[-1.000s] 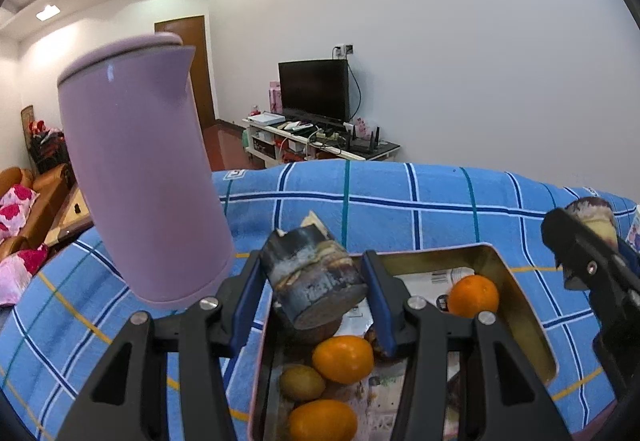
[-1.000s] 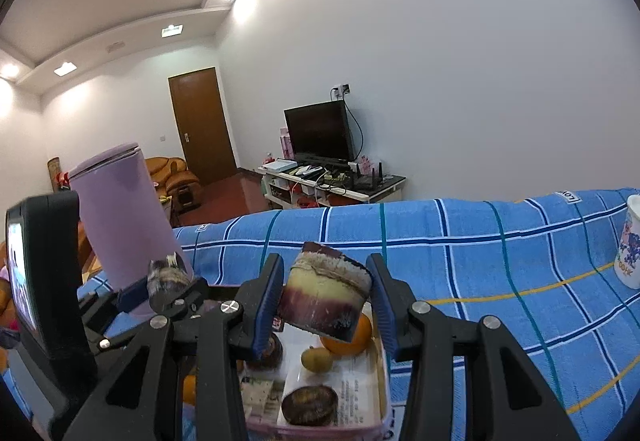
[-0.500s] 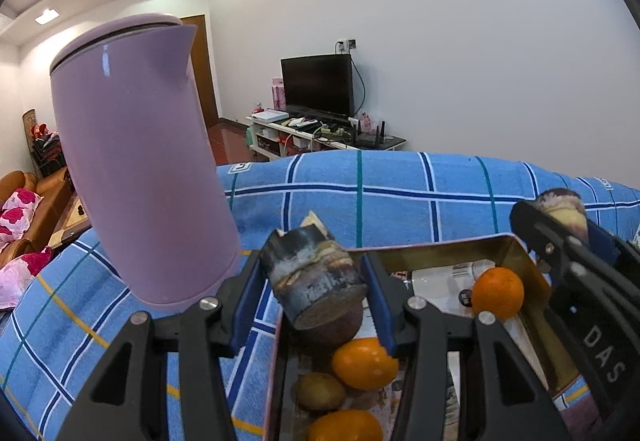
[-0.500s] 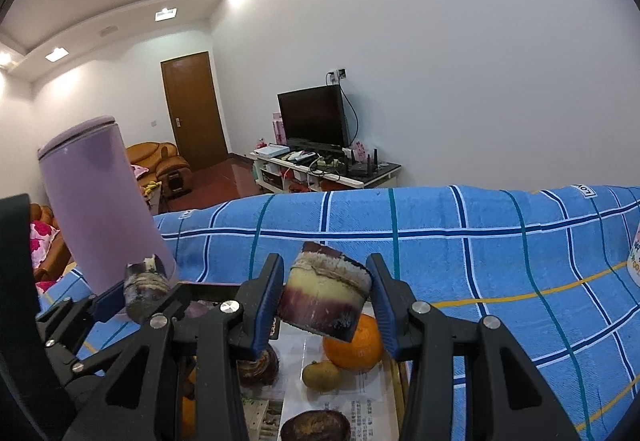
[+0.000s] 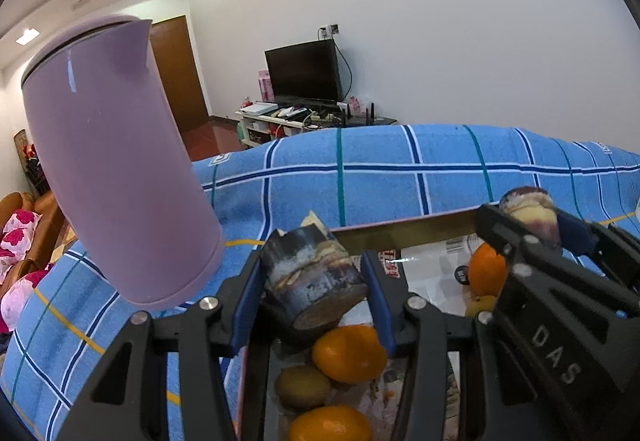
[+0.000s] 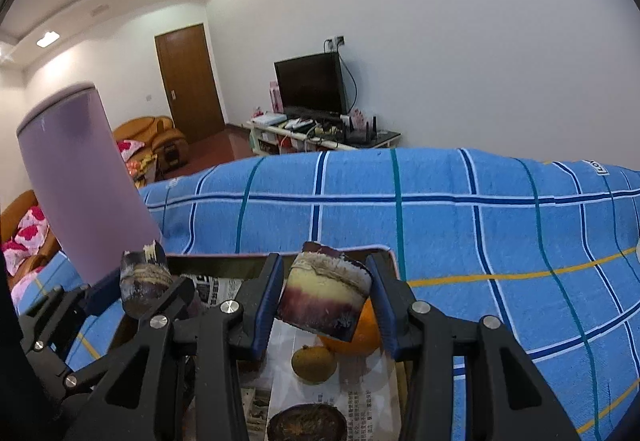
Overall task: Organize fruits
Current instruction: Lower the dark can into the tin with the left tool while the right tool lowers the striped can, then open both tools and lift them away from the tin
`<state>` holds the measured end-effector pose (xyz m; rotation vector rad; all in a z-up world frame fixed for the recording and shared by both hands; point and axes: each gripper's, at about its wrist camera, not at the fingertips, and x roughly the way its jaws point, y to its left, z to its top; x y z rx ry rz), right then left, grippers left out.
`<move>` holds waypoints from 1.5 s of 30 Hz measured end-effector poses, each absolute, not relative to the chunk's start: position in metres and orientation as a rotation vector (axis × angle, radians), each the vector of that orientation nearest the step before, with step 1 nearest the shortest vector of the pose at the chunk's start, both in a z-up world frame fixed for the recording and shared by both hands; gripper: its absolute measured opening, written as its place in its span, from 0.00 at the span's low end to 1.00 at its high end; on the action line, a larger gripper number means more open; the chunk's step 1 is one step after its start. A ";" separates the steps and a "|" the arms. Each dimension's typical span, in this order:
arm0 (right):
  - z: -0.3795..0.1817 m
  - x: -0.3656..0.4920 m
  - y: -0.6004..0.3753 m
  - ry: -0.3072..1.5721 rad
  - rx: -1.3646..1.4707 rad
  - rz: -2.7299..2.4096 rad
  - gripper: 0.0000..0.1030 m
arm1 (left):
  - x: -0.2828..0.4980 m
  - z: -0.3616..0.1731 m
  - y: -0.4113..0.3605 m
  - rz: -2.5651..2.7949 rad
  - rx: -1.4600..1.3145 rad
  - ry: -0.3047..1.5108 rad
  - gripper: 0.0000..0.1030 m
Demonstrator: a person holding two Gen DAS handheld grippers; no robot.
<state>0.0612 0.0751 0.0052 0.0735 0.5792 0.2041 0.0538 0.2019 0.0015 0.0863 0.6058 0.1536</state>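
Now both grippers, left and right, each clamping a sugarcane chunk, have edged over the fruit tray, ready to drop.

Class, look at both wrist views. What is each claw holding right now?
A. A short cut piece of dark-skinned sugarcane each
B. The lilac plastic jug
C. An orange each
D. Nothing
A: the left claw and the right claw each clamp a short cut piece of dark-skinned sugarcane between blue pads.
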 end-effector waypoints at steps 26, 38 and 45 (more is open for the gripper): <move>-0.006 0.073 0.070 0.668 0.203 0.341 0.54 | 0.054 0.002 0.194 0.179 0.152 0.620 0.53; 0.009 0.045 0.055 0.522 0.233 0.286 0.66 | 0.053 0.001 0.195 0.179 0.143 0.618 1.00; 0.016 0.025 0.044 0.401 0.205 0.160 0.72 | 0.043 0.007 0.210 0.188 0.051 0.571 1.00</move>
